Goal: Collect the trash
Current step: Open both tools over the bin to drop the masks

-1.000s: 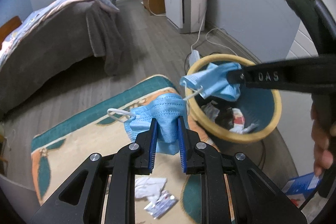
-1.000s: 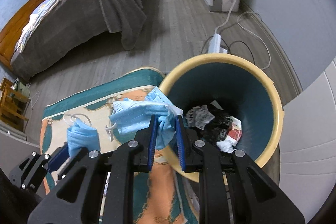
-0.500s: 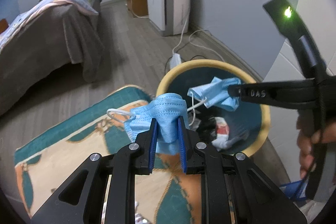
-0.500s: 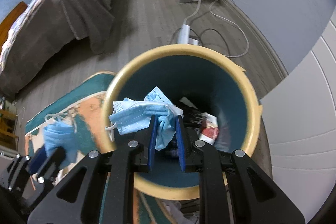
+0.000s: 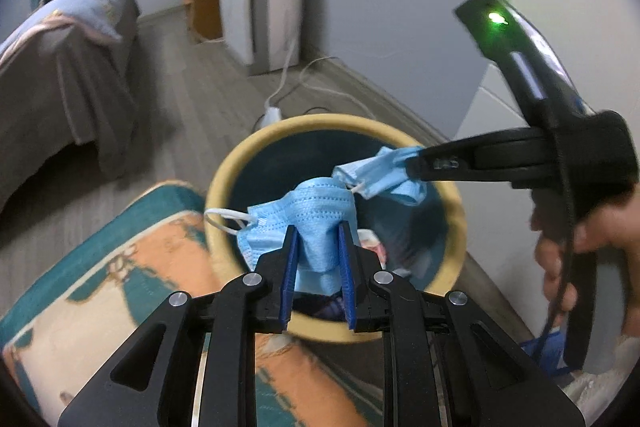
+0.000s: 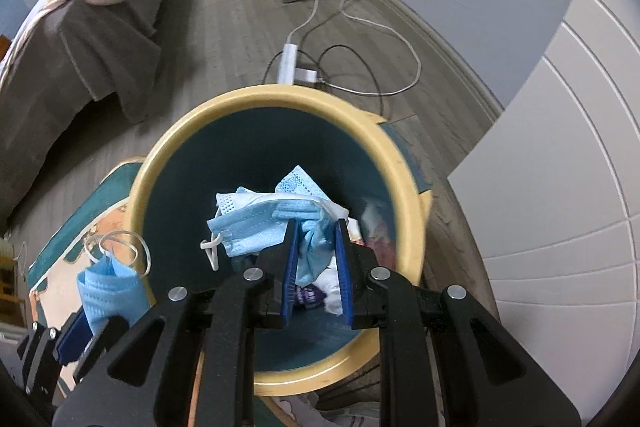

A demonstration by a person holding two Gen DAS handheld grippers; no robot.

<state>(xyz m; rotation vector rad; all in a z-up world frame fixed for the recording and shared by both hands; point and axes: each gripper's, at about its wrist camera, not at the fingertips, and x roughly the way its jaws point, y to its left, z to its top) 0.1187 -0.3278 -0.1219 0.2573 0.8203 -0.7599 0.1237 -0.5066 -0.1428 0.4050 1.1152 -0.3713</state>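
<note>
Gripping a crumpled light-blue pleated face mask (image 5: 316, 215), the left gripper (image 5: 317, 251) holds it at the near rim of the round yellow-rimmed, teal-lined waste bin (image 5: 456, 203). The right gripper (image 6: 316, 247) clamps a second blue face mask (image 6: 256, 231) over the bin's mouth, above trash already inside.

A bed (image 6: 80, 27), power strip (image 6: 289, 63) and patterned rug (image 5: 120, 267) occupy the wooden floor (image 5: 200, 115).

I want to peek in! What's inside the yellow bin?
The bin holds crumpled white paper, something purple and a red-and-white wrapper. Two blue masks hang above it, the right mask covering much of the bottom, so the rest stays hidden.
</note>
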